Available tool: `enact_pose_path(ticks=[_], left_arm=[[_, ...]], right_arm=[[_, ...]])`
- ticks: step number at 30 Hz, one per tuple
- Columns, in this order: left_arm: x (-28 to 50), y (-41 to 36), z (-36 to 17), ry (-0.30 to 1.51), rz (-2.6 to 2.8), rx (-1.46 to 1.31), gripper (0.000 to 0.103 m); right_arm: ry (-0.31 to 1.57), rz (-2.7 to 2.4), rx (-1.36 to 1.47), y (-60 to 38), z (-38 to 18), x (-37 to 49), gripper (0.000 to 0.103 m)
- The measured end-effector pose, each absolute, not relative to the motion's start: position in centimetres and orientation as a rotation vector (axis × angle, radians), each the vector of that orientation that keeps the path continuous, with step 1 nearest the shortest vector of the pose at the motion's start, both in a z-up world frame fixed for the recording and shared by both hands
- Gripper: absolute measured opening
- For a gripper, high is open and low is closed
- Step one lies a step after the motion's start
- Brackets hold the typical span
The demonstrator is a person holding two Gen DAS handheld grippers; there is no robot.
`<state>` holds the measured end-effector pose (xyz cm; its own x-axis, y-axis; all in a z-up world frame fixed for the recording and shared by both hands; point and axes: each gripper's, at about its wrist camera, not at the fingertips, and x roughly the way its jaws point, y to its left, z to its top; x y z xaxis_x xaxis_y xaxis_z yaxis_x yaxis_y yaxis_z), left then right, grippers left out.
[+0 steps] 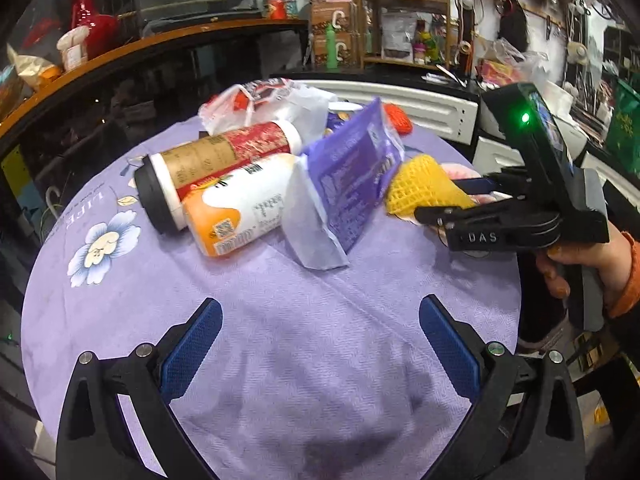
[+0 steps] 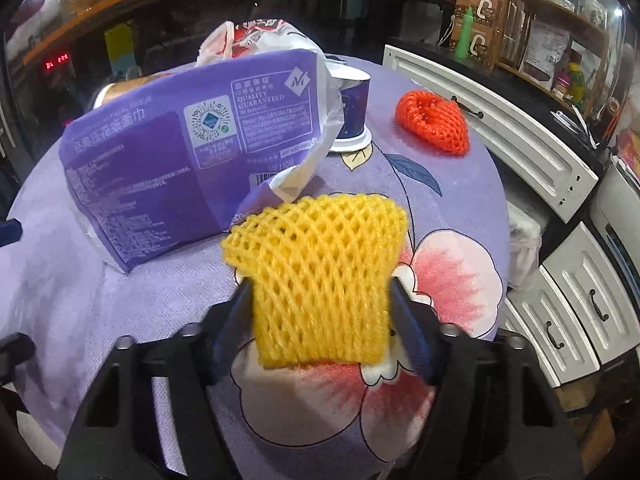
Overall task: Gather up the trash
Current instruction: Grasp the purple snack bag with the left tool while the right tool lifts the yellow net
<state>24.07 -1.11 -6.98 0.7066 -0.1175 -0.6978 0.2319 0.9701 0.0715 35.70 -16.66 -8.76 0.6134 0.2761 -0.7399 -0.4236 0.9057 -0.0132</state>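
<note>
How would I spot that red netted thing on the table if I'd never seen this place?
Start at the round table under its purple flowered cloth. At its far right edge, near the white cabinet, past the purple tissue pack, lies the red foam net, apart from the pile. The yellow foam net looks similar but sits between gripper fingers.

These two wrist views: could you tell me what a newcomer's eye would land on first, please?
First, the yellow foam net sleeve, pinched between the right gripper over the pink flower printed on the purple tablecloth. Just behind it stands a crumpled purple tissue pack, and an orange-red foam net lies farther back to the right. The left gripper hangs open and empty.
</note>
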Motion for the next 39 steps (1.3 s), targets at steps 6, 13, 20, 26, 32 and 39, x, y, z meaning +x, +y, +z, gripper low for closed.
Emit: enact_pose_path(ticks=[6, 13, 20, 26, 32, 39], left_arm=[[24.2, -2.5, -6.5, 0.738, -0.228, 0.216, 0.098], [27.0, -2.9, -4.1, 0.702, -0.268, 0.249, 0.085], [30.9, -5.3, -3.0, 0.735, -0.322, 0.338, 0.075], [34.8, -7.9, -3.6, 0.819, -0.351, 0.494, 0.069], [37.0, -9.4, -5.2, 0.905, -0.359, 0.558, 0.040], [36.5, -8.8, -5.2, 0.932, -0.388, 0.462, 0.004]], right_arm=[[0.799, 0.427, -0.176, -16.9, -8.7, 35.1, 0.022], [0.764, 0.425, -0.122, -18.6, -8.2, 33.6, 0.020], [0.724, 0.418, -0.103, -20.8, -7.3, 31.0, 0.020], [0.707, 0.407, -0.122, -22.5, -7.4, 28.8, 0.020], [0.696, 0.385, -0.114, -24.2, -7.6, 27.3, 0.020], [0.684, 0.355, -0.079, -25.9, -7.9, 26.5, 0.020]])
